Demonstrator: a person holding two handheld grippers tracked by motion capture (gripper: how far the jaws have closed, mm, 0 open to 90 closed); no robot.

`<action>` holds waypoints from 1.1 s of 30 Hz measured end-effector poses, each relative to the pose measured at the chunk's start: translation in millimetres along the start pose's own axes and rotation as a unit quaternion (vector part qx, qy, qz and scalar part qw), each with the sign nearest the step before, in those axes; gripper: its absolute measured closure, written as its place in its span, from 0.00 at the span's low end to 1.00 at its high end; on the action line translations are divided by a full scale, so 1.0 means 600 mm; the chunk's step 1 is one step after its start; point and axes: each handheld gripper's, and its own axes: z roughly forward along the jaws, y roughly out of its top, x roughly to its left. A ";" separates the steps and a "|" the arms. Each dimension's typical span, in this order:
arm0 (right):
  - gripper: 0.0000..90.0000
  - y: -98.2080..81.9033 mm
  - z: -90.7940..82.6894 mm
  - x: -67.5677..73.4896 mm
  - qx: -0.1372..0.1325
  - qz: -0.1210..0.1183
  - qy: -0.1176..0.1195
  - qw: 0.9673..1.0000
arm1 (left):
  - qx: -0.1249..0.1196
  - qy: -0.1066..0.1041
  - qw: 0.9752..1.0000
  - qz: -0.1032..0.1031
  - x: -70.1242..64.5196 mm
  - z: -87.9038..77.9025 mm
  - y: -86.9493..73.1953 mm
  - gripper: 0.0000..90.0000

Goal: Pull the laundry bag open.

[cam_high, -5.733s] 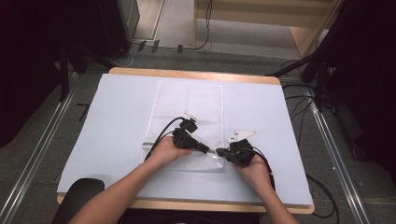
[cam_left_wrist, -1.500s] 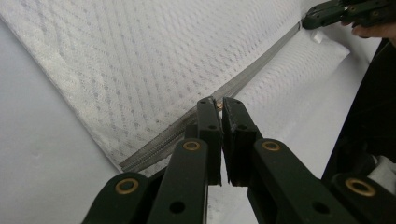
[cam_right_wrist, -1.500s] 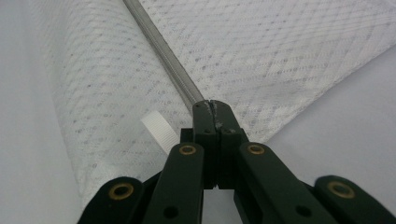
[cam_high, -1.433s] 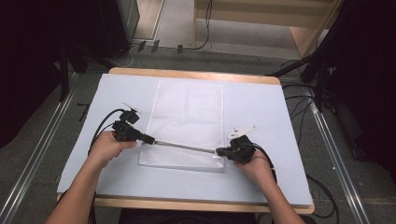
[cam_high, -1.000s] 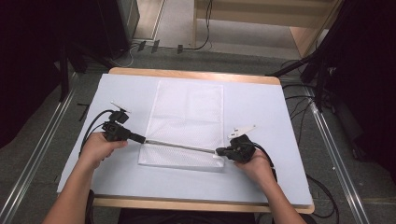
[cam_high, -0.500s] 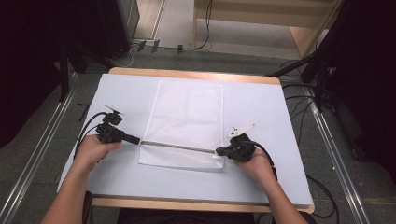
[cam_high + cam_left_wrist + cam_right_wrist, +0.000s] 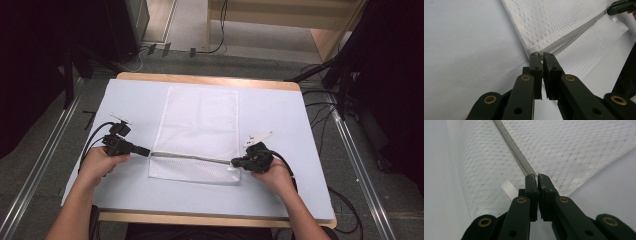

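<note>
Mesh bag, zipper drawn taut between two tongs

Left tongs [image 7: 141, 151] now sit farther left than a second ago, past the bag's left edge, zipper [image 7: 192, 156] stretched longer. White mesh bag [image 7: 200, 125] lies flat mid-surface [image 7: 280, 120]; contents cannot be told. Left tongs clamped on the zipper's left end; right tongs [image 7: 235, 162] clamped on its right end, at the bag's near right corner.

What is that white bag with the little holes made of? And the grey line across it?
The flat white rectangular mesh bag looks like thin woven netting, probably synthetic: a fine dotted diamond weave shows in both gripper views, matte and soft-looking. The grey zipper strip across its near end looks like ribbed fabric tape with fine teeth, maybe plastic; too small to be sure. The left gripper and right gripper pinch its ends.
</note>
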 end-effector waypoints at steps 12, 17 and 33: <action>0.66 0.005 -0.019 -0.015 -0.029 0.027 -0.007 0.999 | -0.059 0.022 0.997 0.054 -0.004 -0.014 0.000 0.66; 0.57 0.005 -0.027 -0.022 -0.043 0.032 -0.019 0.998 | -0.084 0.040 0.994 0.060 -0.001 -0.018 0.001 0.53; 0.38 -0.016 -0.058 -0.072 -0.085 0.075 -0.077 0.991 | -0.132 0.087 0.986 0.052 0.027 -0.041 -0.005 0.45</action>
